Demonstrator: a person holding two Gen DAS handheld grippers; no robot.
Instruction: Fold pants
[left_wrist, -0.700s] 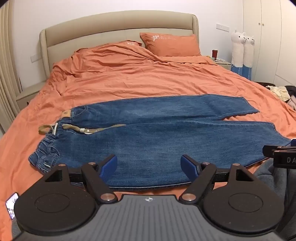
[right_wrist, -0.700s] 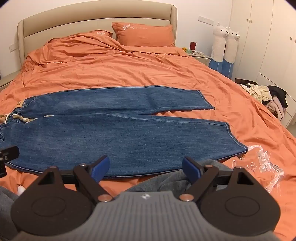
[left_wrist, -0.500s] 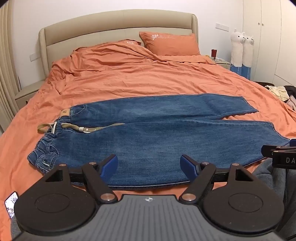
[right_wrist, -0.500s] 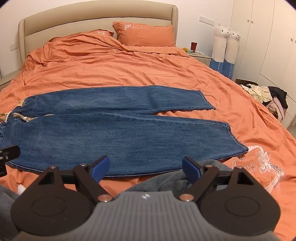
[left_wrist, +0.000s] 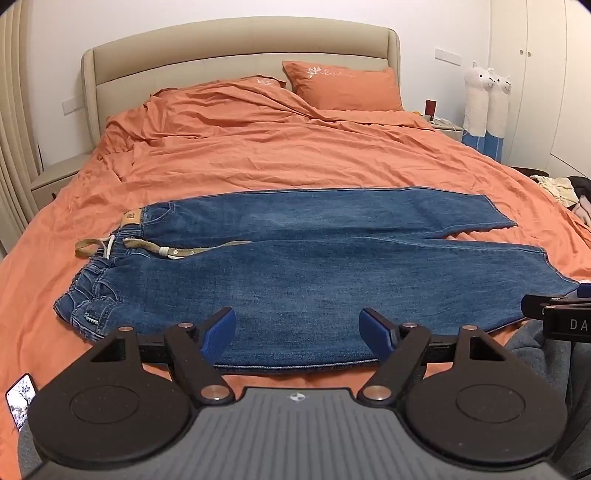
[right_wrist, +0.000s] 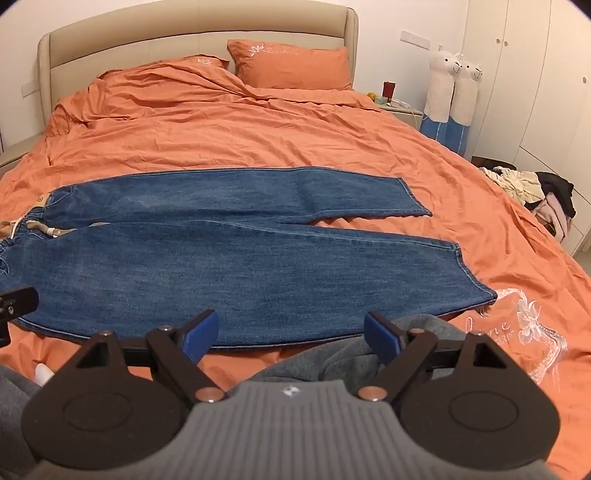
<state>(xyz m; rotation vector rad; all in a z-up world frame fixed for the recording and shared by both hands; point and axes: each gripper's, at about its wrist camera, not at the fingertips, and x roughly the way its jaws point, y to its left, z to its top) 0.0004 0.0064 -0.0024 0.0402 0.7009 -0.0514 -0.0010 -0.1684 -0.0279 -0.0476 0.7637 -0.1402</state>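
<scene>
Blue jeans (left_wrist: 295, 273) lie flat across the orange bed, waistband with a tan drawstring (left_wrist: 155, 249) at the left, both leg hems at the right. In the right wrist view the same jeans (right_wrist: 240, 258) spread out with the near leg's hem at the right. My left gripper (left_wrist: 297, 330) hovers open above the near edge of the jeans, nothing between its blue pads. My right gripper (right_wrist: 290, 334) is open too, above the near leg's edge and a grey garment (right_wrist: 343, 358). The right gripper's tip (left_wrist: 554, 314) shows at the left wrist view's right edge.
The bed (left_wrist: 277, 155) has an orange duvet, two orange pillows (left_wrist: 343, 88) and a beige headboard. A phone (left_wrist: 20, 400) lies at the near left. Plush llamas (right_wrist: 452, 96) stand by the right nightstand. A clothes pile (right_wrist: 532, 188) lies on the floor at the right.
Both views have shifted only slightly; the jeans lie as before and both grippers stay open.
</scene>
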